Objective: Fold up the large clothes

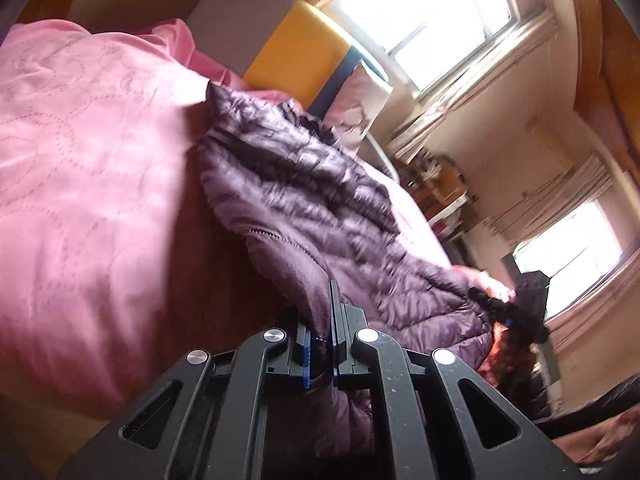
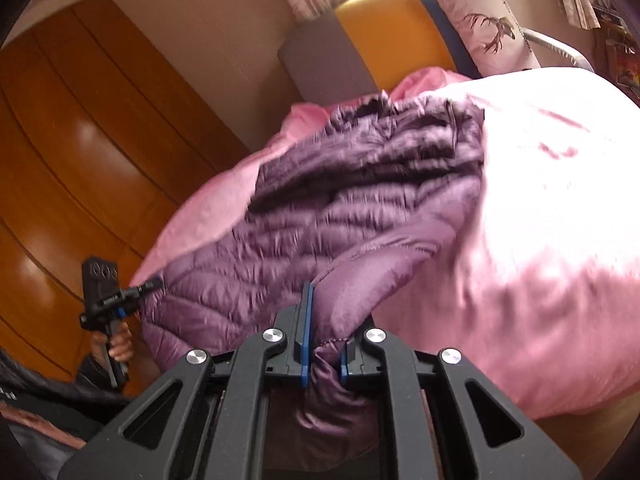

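On a bed spread with a pink quilt, a purple quilted down jacket is held up by its near edge, its far part and collar lying on the bedding toward the headboard. The hem is pinched at two places: the left tool is pressed together on a smooth fold of the lining, and the right tool is closed on a thick bunch of fabric that bulges between its blue pads. From the right wrist view the left tool is seen at the jacket's far corner, gripped by the person's hand; from the left wrist view the right tool is only partly made out against the window glare.

Several risks are judged from this hold. The shell looks slick and puffy, so a thin pinch may be slipped out of if the jacket is swung or tugged hard, and one corner would be dropped onto the bed. The right bunch may be released unevenly, leaving a crooked fold. The soft quilt beneath may be dragged or rucked as the jacket is laid over, so the fold line would be skewed. Both frames are blurred, and the exact edge gripped cannot be told. A patterned pillow stands against the headboard, well apart from the garment.
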### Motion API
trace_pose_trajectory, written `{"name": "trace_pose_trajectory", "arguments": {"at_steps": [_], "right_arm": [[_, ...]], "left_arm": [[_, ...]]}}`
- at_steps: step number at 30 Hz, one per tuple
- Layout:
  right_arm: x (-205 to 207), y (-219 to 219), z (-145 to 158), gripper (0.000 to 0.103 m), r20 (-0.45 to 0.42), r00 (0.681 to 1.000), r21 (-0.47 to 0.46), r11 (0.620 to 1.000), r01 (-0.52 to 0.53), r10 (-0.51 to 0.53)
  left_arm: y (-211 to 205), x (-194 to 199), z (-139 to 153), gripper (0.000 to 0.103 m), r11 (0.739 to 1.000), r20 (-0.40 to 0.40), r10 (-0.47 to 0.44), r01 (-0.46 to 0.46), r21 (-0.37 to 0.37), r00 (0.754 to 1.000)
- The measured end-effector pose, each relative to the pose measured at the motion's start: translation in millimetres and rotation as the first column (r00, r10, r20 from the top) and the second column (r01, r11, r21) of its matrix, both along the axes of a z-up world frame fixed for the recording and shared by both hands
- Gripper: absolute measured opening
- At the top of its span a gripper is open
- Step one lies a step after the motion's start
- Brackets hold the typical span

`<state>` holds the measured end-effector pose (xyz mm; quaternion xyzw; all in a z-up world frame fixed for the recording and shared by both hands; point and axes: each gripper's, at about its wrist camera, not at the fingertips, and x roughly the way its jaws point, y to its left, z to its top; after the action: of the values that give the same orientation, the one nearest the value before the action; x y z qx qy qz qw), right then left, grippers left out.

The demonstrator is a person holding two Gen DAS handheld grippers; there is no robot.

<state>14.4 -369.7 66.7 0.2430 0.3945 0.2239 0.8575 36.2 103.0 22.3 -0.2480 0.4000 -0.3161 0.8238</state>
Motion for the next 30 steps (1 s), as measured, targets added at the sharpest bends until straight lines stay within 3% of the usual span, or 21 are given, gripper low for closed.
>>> {"name": "trace_pose_trajectory", "arguments": {"at_steps": [4, 11, 14, 15, 16, 17, 18, 19, 21, 24, 28, 30], "right_arm": [[42, -14, 1, 0.009, -0.023, 0.997, 0.062, 0.995, 0.073, -0.072], [125, -33, -12, 0.011, -0.103, 0.982, 0.066, 0.984, 0.166, -0.158], [158, -39, -23, 0.023, -0.142, 0.974, 0.069, 0.98, 0.188, -0.177], [167, -42, -26, 0.039, -0.15, 0.972, 0.086, 0.977, 0.193, -0.179], [173, -45, -29, 0.065, -0.159, 0.973, 0.127, 0.974, 0.189, -0.168], [178, -50, -32, 0.078, -0.171, 0.971, 0.177, 0.965, 0.194, -0.164], [181, -56, -34, 0.09, -0.182, 0.967, 0.22, 0.951, 0.218, -0.18], [181, -63, -34, 0.097, -0.169, 0.963, 0.241, 0.939, 0.246, -0.209], [171, -72, -30, 0.101, -0.119, 0.959, 0.251, 0.927, 0.279, -0.256], [153, -83, -38, 0.101, -0.123, 0.956, 0.241, 0.926, 0.291, -0.268], [126, -72, -61, 0.099, -0.145, 0.959, 0.112, 0.959, 0.262, -0.245], [123, -58, -74, 0.089, -0.164, 0.959, 0.036, 0.97, 0.241, -0.232]], "left_arm": [[-6, 41, 11, 0.006, 0.997, -0.007, 0.006, -0.007, -0.075, 1.0], [-27, 133, 12, 0.006, 0.998, -0.038, 0.053, -0.054, -0.023, 0.998], [-31, 167, 7, 0.015, 0.997, -0.09, 0.078, -0.079, -0.013, 0.993], [-30, 176, 5, 0.023, 0.995, -0.103, 0.095, -0.096, -0.008, 0.99], [-28, 182, 3, 0.033, 0.994, -0.12, 0.106, -0.109, -0.015, 0.987], [-23, 190, -1, 0.041, 0.991, -0.147, 0.119, -0.127, -0.045, 0.982], [-16, 193, -5, 0.058, 0.986, -0.165, 0.137, -0.151, -0.077, 0.977], [-7, 193, -9, 0.074, 0.976, -0.174, 0.167, -0.188, -0.109, 0.97], [10, 189, -14, 0.081, 0.959, -0.174, 0.23, -0.254, -0.126, 0.957], [28, 183, -32, 0.081, 0.951, -0.186, 0.268, -0.29, -0.108, 0.945], [15, 169, -57, 0.081, 0.977, -0.173, 0.196, -0.207, -0.049, 0.965], [-2, 166, -66, 0.079, 0.987, -0.163, 0.155, -0.16, -0.019, 0.974]]}}
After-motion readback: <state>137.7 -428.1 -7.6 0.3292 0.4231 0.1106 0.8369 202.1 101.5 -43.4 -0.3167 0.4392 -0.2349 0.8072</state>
